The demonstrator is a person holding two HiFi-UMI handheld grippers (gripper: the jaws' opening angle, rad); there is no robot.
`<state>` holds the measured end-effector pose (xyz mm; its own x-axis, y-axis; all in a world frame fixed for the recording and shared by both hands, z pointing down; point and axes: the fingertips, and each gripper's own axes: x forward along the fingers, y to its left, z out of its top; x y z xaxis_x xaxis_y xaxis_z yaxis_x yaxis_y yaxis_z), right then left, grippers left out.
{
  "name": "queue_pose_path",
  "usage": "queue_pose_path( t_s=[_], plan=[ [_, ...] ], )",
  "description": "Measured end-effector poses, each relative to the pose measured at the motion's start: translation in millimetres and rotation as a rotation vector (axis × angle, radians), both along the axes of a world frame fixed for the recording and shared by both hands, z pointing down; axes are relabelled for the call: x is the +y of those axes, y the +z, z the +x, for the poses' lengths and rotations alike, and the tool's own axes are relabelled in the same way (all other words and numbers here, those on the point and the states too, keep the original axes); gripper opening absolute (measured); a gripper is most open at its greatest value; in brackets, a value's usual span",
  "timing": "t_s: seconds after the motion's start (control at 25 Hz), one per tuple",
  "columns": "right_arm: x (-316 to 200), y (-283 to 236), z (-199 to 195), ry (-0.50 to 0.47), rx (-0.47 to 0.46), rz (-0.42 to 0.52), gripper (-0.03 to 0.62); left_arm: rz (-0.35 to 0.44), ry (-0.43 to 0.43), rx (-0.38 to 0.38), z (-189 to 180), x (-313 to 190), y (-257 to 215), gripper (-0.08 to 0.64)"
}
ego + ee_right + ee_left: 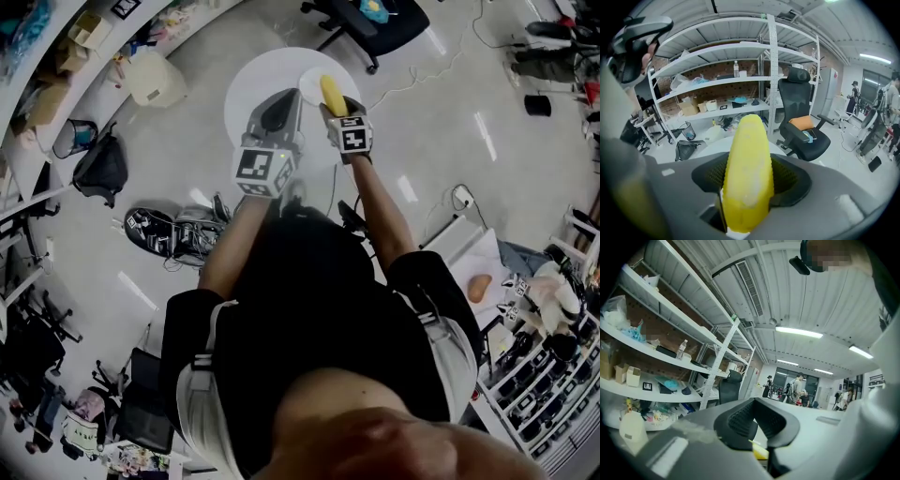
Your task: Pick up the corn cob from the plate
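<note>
**Corn cob pinched in right jaws, over plate edge**

Corn cob (746,178): yellow, held lengthwise between the jaws of the right gripper (337,107). The jaws pinch its lower half from both sides, and the tip points away from the person. In the head view the cob overlaps the 3 o'clock edge of the white plate (308,85). Contact with the plate cannot be told.

The plate sits on the 2 o'clock part of the round white table (251,92).

Left gripper (285,100): at 8 o'clock of the cob, over the table. Its jaws are narrowly apart with nothing between them.

Office chair (373,22): at 1 o'clock beyond the table. Shelves (89,52): at 10 o'clock
</note>
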<state>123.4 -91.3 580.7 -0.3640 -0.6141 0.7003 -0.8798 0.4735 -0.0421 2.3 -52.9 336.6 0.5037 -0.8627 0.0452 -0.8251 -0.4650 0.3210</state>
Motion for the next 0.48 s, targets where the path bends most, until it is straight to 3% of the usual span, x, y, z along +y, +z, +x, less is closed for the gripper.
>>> queue_pose_path(
  t_s=[0.48],
  plan=[
    [23,-39,4,0.030,-0.049,0.060,0.262,0.020,0.000,-0.021,-3,10,-6,0.000]
  ],
)
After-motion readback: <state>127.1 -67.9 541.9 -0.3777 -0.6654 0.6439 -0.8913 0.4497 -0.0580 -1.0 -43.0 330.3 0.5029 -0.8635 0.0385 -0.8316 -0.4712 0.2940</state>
